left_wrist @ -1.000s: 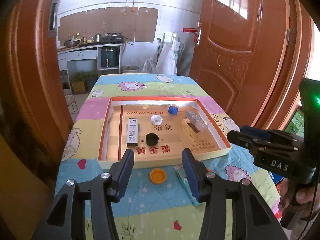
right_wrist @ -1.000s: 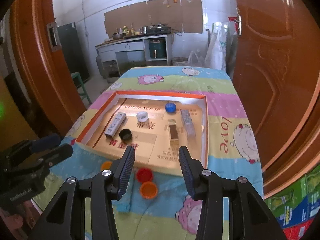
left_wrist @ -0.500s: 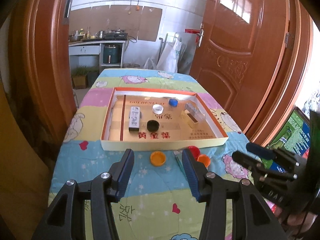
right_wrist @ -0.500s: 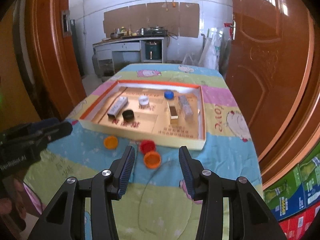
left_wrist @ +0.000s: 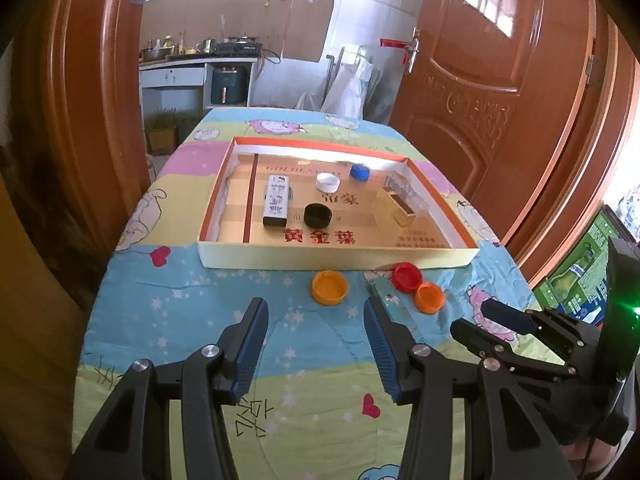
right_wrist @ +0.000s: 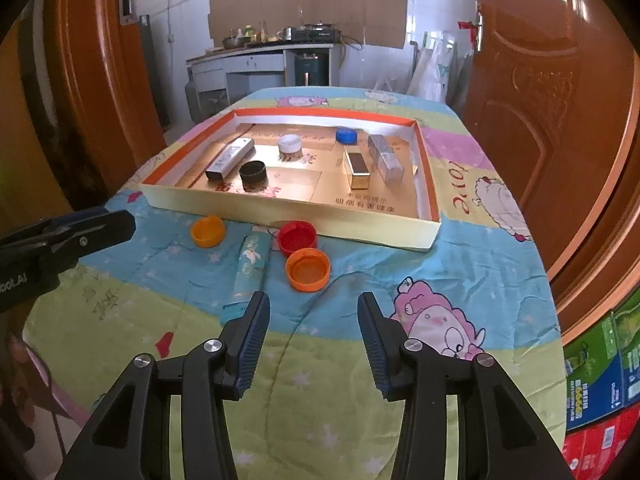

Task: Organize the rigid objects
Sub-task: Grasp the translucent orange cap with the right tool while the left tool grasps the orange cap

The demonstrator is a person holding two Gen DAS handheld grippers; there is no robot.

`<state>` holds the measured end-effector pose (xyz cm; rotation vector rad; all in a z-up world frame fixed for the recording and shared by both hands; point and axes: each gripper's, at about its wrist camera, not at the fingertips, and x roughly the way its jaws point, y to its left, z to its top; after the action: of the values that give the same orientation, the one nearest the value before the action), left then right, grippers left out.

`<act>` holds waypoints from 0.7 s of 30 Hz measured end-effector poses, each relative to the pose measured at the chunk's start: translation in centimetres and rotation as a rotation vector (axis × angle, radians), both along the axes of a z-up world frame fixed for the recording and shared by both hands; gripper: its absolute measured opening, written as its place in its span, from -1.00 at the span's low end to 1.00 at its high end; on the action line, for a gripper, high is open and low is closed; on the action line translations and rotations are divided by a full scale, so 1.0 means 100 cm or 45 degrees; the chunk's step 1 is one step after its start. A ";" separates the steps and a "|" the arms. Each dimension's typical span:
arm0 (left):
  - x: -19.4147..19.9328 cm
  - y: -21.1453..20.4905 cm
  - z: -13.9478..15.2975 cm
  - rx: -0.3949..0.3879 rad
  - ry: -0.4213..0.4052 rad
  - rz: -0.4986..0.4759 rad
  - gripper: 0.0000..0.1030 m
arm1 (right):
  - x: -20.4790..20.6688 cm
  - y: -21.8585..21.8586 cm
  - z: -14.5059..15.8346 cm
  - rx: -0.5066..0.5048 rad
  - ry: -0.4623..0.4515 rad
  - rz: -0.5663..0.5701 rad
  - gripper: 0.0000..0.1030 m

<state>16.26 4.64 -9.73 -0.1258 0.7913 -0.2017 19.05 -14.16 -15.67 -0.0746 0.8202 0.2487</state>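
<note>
A shallow orange-rimmed cardboard tray (left_wrist: 340, 258) (right_wrist: 288, 216) lies on the table. In it are a white box (left_wrist: 276, 205), a black cap (left_wrist: 318, 216), a white cap (left_wrist: 328, 181), a blue cap (left_wrist: 359, 171), a gold box (left_wrist: 394, 210) and a clear box (left_wrist: 408, 192). On the cloth before the tray lie an orange cap (right_wrist: 207, 231), a red cap (right_wrist: 297, 237), a second orange cap (right_wrist: 308, 269) and a teal tube (right_wrist: 252, 264). My left gripper (left_wrist: 314, 334) and right gripper (right_wrist: 312, 330) are open and empty, held above the cloth short of these.
The table has a colourful cartoon cloth (right_wrist: 460, 280). Wooden doors (left_wrist: 500, 80) stand on both sides. Drink cartons (right_wrist: 600, 380) are stacked on the floor at the right. A kitchen counter (right_wrist: 260, 60) is behind the table.
Both grippers have pulled back from the tray toward the near end of the table, still open. The caps and tube now lie farther ahead of the fingers.
</note>
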 end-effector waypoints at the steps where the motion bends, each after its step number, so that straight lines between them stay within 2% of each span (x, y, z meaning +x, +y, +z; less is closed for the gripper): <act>1: 0.001 0.000 -0.002 0.001 0.006 -0.001 -0.04 | 0.003 0.000 -0.002 -0.001 0.008 -0.001 -0.08; 17: 0.027 -0.009 -0.025 0.034 0.092 -0.041 -0.04 | 0.048 0.016 -0.027 -0.036 0.081 0.026 -0.09; 18: 0.030 -0.011 -0.026 0.040 0.100 -0.045 -0.04 | 0.050 0.016 -0.027 -0.036 0.079 0.025 -0.16; 19: 0.033 -0.013 -0.028 0.042 0.107 -0.051 -0.04 | 0.050 0.016 -0.027 -0.039 0.078 0.023 -0.38; 21: 0.039 -0.018 -0.032 0.052 0.120 -0.062 -0.04 | 0.051 0.015 -0.027 -0.047 0.076 0.013 -0.41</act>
<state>20.14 2.87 -12.91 -0.0781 0.8924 -0.2271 24.18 -12.70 -18.40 -0.1069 0.8841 0.2465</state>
